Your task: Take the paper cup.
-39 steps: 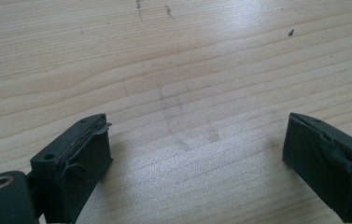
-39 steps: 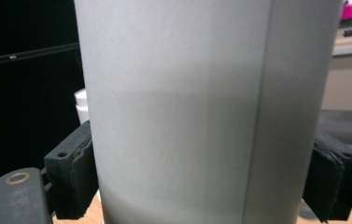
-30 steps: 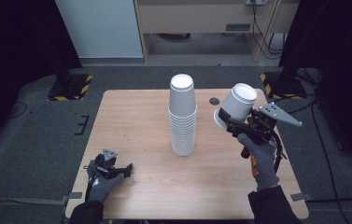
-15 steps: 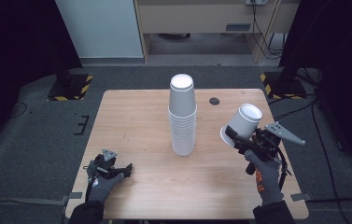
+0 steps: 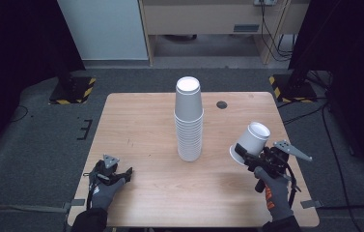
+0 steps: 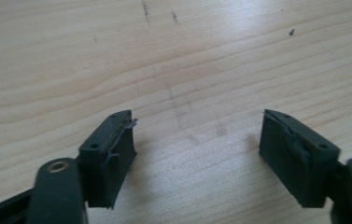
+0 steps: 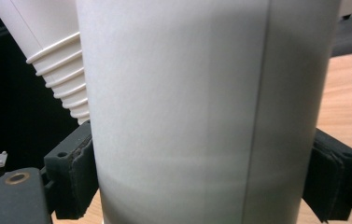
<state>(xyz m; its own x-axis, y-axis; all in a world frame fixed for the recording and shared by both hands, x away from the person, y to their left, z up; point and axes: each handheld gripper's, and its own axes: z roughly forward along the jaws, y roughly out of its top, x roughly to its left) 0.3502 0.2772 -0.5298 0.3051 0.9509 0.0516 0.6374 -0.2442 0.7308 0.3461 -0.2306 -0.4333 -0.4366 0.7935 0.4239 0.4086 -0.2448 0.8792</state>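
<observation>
White paper cup (image 7: 201,112) clamped between black jaws of right gripper (image 5: 247,157), pads pressed on both sides of its wall, as seen close in right gripper view. In high view (image 5: 251,142), held at front right of table, tilted, closed base up and away from person, wider open mouth low near tabletop; whether rim touches wood, cannot tell. Gloved right hand (image 5: 274,191) wrapped round gripper handle, coming in from near edge, grey three-cornered plate sticking out to right.

Left gripper (image 5: 113,172) at near left corner, resting low over wooden table (image 5: 141,121), gloved left hand (image 5: 103,189) behind it. In left gripper view (image 6: 197,144), jaws apart with bare wood grain between them, nothing held; jaws just been closing partway, still gapped.

Farther in, tall stack of white cups (image 5: 188,121) at middle of table, mouths down, rims layered toward bottom, well apart from left gripper and near held cup; also visible at upper left of right gripper view (image 7: 52,51), leaning in that picture. Beyond stack, small dark round spot (image 5: 221,104) near far edge. Past table, grey floor, yellow-and-black striped bases at both sides.
</observation>
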